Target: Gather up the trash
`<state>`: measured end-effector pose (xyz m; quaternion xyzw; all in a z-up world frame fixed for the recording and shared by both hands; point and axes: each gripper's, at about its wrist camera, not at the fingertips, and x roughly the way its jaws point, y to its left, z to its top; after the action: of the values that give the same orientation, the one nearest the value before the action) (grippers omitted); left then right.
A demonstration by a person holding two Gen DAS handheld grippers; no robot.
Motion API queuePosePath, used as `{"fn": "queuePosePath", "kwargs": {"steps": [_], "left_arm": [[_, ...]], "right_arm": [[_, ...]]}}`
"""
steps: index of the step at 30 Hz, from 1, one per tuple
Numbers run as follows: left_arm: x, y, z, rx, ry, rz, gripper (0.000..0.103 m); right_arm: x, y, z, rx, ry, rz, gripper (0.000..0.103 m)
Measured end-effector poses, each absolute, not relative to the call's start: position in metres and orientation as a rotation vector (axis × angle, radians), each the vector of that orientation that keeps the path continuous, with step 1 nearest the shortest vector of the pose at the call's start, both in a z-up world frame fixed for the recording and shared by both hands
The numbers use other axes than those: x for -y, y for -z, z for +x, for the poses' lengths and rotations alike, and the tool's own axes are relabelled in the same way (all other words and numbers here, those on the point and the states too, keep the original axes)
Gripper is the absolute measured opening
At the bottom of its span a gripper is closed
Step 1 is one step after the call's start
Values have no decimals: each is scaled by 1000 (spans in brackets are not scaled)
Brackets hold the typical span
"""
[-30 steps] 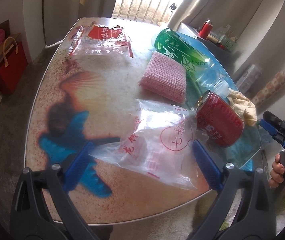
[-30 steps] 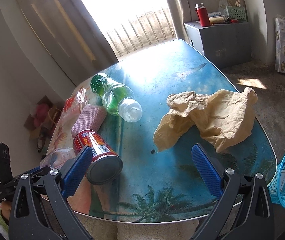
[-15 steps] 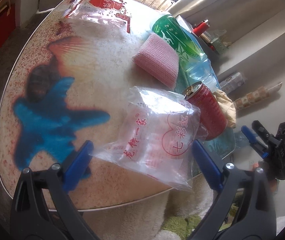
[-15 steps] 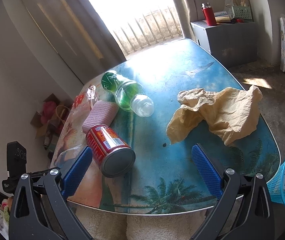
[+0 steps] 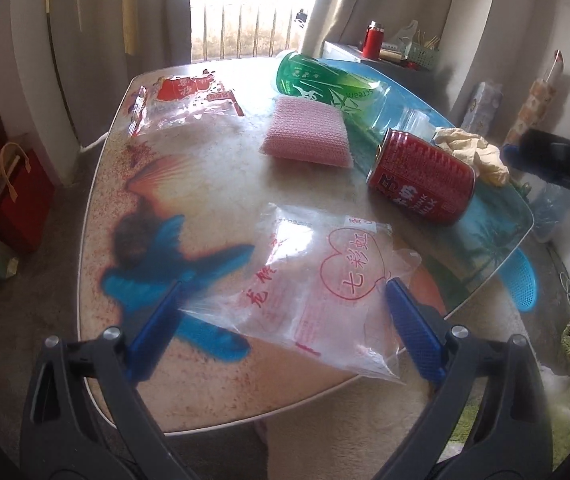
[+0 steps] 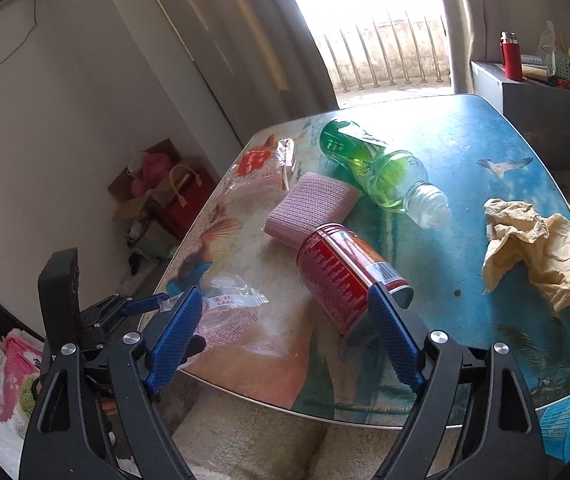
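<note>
Red can point(image 6: 345, 276) lies on its side near the table point(image 6: 485, 152) edge, between the right gripper point(image 6: 285, 336) jaws, just narrowing but not yet pressing—may roll off if nudged; left gripper point(image 5: 281, 320) spread, empty, over the clear bag point(image 5: 317, 300).

Red can point(image 6: 339, 276): on its side on desk point(image 6: 485, 152), ribbed body, white print, open end toward near desk edge. Landmark for rest.
Clear plastic bag point(image 5: 317, 296), red heart print: flat, just left of can, at near desk edge.
Pink sponge point(image 6: 311, 210): behind can, touching it.
Green bottle point(image 6: 381, 170): uncapped, on its side, beyond sponge, neck pointing right.
Crumpled tan paper point(image 6: 541, 254): right of can, well apart.
Second clear wrapper point(image 5: 183, 98), red label: far left of can, at desk's far corner.
</note>
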<state>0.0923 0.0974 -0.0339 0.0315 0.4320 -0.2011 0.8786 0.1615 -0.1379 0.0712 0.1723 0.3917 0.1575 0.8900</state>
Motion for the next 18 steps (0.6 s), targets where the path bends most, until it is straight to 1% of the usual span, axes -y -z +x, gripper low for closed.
{"fn": "queuePosePath", "kwargs": {"steps": [2,3,5,6,8,9,11,14,18], "left_arm": [[-99,39,87,-905,428,74,94],[-98,41,85,-909,434,76,95],[-97,47,82,-919,445,80,95],[-96,49,80,-921,452,82,95],[-95,52,78,-924,462,84,94],[-95,52,76,-925,466,84,94],[-97,53,74,-925,472,83,94],[-104,50,71,-914,465,85,94],[-119,42,69,-897,444,69,95]], "right_arm": [[122,-67,167,-846,-362,354,67],[114,-65,170,-862,-385,348,64],[94,-58,177,-896,-430,324,52],[85,-54,181,-919,-452,310,50],[66,-41,190,-975,-485,292,37],[60,-34,194,-1008,-494,289,34],[50,-19,202,-1070,-502,294,25],[43,0,210,-1136,-505,298,18],[37,11,214,-1161,-497,297,16]]}}
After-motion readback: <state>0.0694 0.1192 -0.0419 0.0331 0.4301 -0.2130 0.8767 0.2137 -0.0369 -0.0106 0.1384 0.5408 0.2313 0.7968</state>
